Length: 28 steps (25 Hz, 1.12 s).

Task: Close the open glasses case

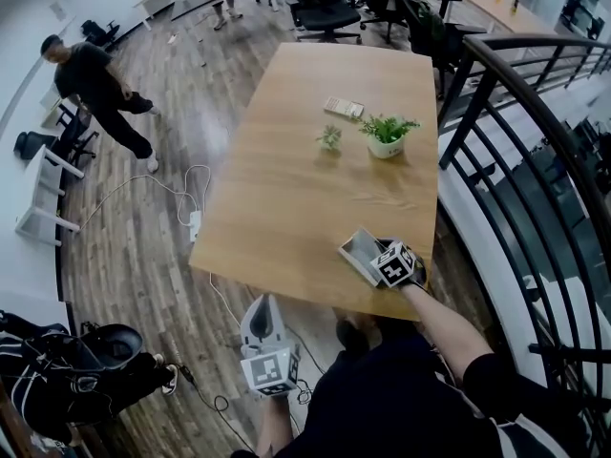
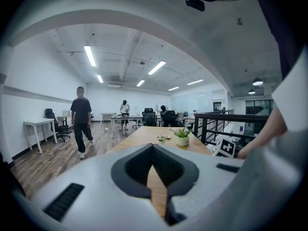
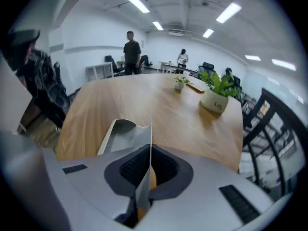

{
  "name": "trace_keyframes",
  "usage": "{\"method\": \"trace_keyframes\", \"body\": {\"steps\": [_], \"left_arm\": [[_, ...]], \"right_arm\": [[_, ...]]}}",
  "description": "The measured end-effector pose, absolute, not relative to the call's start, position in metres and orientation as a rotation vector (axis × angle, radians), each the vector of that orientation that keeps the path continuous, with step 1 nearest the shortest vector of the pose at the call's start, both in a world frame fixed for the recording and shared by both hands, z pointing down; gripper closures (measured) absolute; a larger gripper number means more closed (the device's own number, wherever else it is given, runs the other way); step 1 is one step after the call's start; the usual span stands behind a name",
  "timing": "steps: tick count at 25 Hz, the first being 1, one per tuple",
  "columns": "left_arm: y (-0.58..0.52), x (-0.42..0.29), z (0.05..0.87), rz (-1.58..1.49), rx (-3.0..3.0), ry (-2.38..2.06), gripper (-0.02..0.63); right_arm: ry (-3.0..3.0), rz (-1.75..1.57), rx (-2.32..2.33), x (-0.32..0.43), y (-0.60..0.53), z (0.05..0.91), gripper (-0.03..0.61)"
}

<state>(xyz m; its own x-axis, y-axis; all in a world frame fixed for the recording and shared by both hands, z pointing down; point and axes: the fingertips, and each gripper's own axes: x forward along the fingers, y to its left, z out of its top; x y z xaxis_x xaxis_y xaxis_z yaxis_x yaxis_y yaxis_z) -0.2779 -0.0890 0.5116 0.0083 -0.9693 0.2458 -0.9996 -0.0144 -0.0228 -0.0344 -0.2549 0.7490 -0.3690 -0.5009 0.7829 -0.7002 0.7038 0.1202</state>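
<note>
Grey jaws of the right gripper (image 3: 150, 150) are pressed together on a thin grey sheet seen edge-on. This is the lid (image 3: 143, 190) of the glasses case (image 3: 120, 134). The pads pinch the lid's free edge, and the lid stands upright, in line with the way the gripper points.

The case's open tray lies just ahead and to the left of the jaws, flat on the wooden table (image 3: 163, 105). Its long axis appears to run away from the gripper (foreshortened, so the exact slant is uncertain).

Judgement: the move turns on this offset. The lid has to swing left and down onto the tray, about a hinge along the long axis.

In the head view the right gripper (image 1: 374, 258) angles down at the case (image 1: 357, 248), which sits close to the table's near edge, toward the right corner.

The left gripper (image 1: 263, 308) hangs off the table over the floor, jaws together and empty (its own view shows only wood through the slit). It is well apart from the case, so the right hand is the nearer one.

Room to move:
- There is bare table beyond and to the left of the case.
- The potted plant (image 1: 387, 134) and the small plant (image 1: 330, 139) are well apart from it, at mid-table.
- The black railing (image 1: 496, 93) stands past the right edge.

Risk: nothing braces the tray, so a sideways push could slide it toward the near edge.
</note>
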Motion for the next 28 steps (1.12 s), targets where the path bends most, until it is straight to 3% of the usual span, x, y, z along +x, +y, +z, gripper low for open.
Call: {"method": "trace_keyframes", "body": {"steps": [7,11,19,28], "left_arm": [[-0.09,-0.278,0.512,0.286,2.116,-2.082,0.615],[-0.093,-0.277,0.509,0.288,2.125,-2.082,0.615],[-0.099,-0.272,0.515,0.308,2.145,-2.037,0.615],[-0.101,-0.252,0.526,0.391,2.197,-1.985,0.615]], "right_arm": [[-1.726,-0.531,0.713,-0.052,-0.249,0.734,0.557],[-1.571,-0.802,0.619,-0.057,-0.232,0.74,0.556],[-1.563,-0.861,0.486,-0.063,-0.205,0.753,0.502],[-1.615,-0.671,0.343,-0.061,-0.192,0.754,0.456]]}}
